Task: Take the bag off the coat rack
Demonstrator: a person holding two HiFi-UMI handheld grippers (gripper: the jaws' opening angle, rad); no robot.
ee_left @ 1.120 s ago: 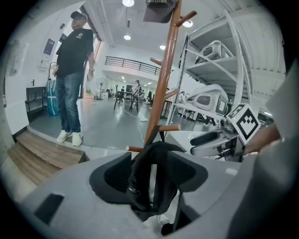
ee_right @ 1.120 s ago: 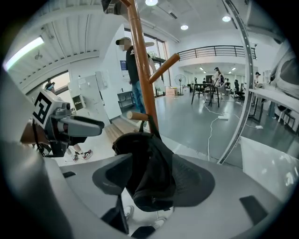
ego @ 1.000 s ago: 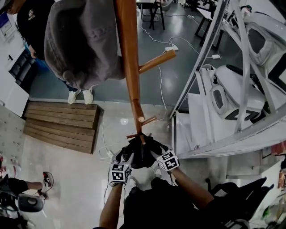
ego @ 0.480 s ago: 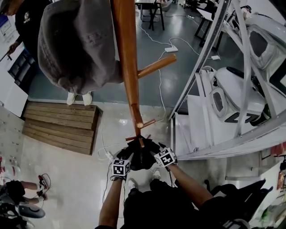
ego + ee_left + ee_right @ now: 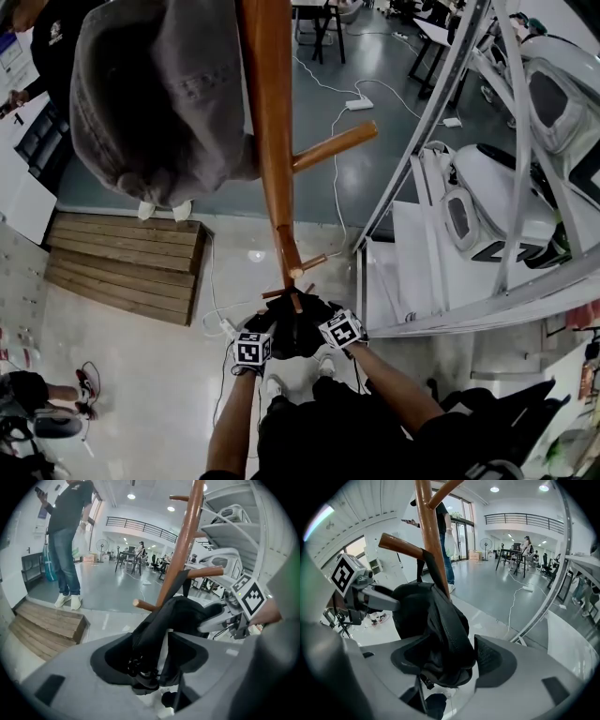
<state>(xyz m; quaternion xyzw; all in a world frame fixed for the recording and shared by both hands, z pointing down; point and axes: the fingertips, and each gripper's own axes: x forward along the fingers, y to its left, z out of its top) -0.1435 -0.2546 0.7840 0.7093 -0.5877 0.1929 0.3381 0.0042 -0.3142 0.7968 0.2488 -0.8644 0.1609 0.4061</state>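
The coat rack (image 5: 270,141) runs off the top edge, and its foot is hidden behind the black bag (image 5: 300,333) hanging on it.

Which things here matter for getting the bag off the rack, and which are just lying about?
Job: black bag; coat rack.
Lying about: grey cap hung on the rack; wooden platform; power strip.

My left gripper (image 5: 269,327) and right gripper (image 5: 318,323) are grey with dark fingers (image 5: 111,659). Each carries a white cube (image 5: 251,350) with black squares. My clothes (image 5: 319,433) are black.
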